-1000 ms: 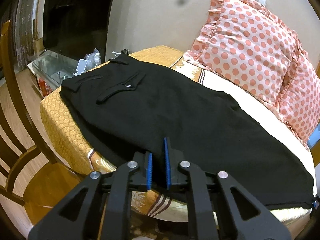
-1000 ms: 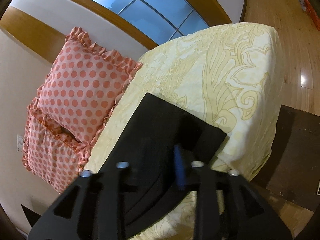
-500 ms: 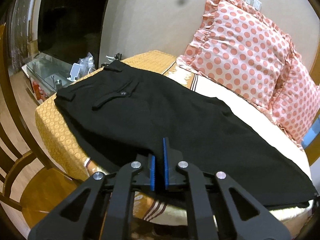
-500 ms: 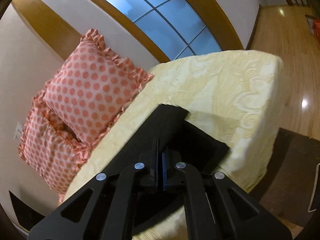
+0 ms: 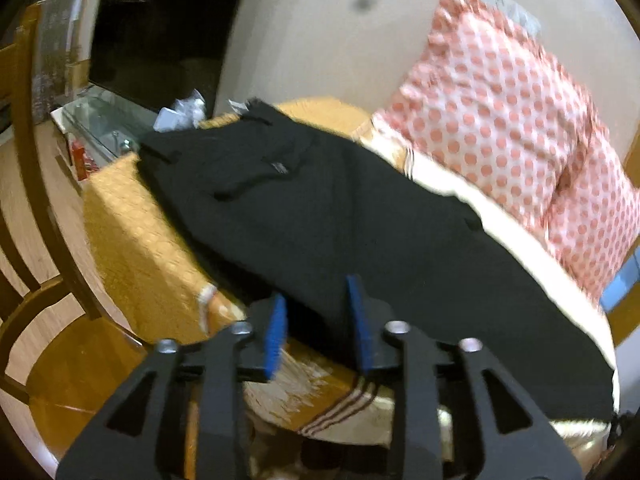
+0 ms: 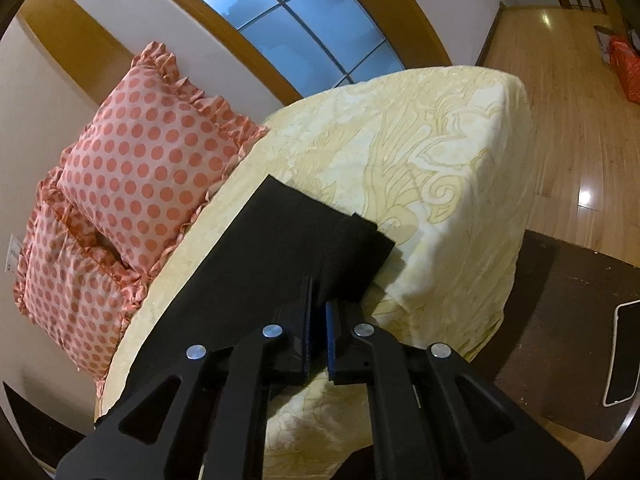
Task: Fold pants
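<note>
Left wrist: your left claw (image 5: 316, 322) gapes; right claw (image 6: 318, 330) pinches the limp, light pants (image 5: 340, 216) hem; grip edges.

The left claw (image 5: 318, 322) gapes over the near edge of black pants (image 5: 340, 216); polka-dot pillows (image 5: 520, 128) behind.

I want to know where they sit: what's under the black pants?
The black pants lie spread on the bed. Its cover shows orange-yellow near the waist and pale cream with swirls near the leg ends. The cover right beneath the pants is hidden by the cloth.
</note>
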A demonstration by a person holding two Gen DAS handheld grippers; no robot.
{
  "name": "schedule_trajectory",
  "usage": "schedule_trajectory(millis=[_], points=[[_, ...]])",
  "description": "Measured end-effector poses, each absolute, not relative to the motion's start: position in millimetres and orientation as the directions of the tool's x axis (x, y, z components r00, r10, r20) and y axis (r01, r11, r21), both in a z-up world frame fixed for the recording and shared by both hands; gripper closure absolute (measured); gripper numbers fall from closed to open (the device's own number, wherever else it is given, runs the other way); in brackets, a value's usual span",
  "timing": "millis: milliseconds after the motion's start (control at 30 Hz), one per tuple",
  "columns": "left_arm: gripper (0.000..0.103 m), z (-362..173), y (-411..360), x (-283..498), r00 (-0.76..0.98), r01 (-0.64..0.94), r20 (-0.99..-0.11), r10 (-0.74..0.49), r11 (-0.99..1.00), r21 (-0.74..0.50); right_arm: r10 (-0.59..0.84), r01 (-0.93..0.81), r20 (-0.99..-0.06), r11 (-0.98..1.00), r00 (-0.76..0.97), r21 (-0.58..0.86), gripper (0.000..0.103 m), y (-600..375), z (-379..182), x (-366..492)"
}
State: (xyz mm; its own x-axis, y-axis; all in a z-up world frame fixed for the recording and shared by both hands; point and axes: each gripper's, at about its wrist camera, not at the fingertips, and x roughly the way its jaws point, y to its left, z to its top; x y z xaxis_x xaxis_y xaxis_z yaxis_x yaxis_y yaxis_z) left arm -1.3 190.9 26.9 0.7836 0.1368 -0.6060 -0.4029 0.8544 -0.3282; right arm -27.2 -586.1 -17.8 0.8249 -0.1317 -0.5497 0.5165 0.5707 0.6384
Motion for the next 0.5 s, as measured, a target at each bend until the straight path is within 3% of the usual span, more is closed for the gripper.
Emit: schedule_trajectory(millis=[100, 167, 200, 233, 400, 500], points=[[0.051, 41, 208, -22, 0.800, -0.490, -0.539, 0.263, 0.805, -0.334, -0.207, 0.554, -0.546, 0.571, 0.811, 0.606, 0.090, -591, -13, -38], [0.050, 48, 213, -30, 0.785, -0.541, -0.517, 0.341, 0.785, -0.302, -0.259, 0.583, -0.545, 0.564, 0.797, 0.584, 0.074, -595, -11, -44], [0.049, 50, 212, -30, 0.789, -0.533, -0.511, 0.339, 0.793, -0.296, -0.271, 0.590, -0.545, 0.561, 0.793, 0.580, 0.054, -596, -10, -46], [0.046, 52, 209, -28, 0.799, -0.512, -0.504, 0.329, 0.812, -0.280, -0.277, 0.591, -0.540, 0.559, 0.795, 0.582, 0.049, -598, -10, -47], [0.037, 54, 192, 4, 0.789, -0.469, -0.516, 0.333, 0.869, -0.156, -0.323, 0.591, -0.513, 0.600, 0.795, 0.540, 0.049, -601, -5, -41], [0.035, 47, 187, 15, 0.801, -0.421, -0.532, 0.276, 0.891, -0.171, -0.304, 0.582, -0.529, 0.634, 0.793, 0.509, 0.049, -598, -8, -30]])
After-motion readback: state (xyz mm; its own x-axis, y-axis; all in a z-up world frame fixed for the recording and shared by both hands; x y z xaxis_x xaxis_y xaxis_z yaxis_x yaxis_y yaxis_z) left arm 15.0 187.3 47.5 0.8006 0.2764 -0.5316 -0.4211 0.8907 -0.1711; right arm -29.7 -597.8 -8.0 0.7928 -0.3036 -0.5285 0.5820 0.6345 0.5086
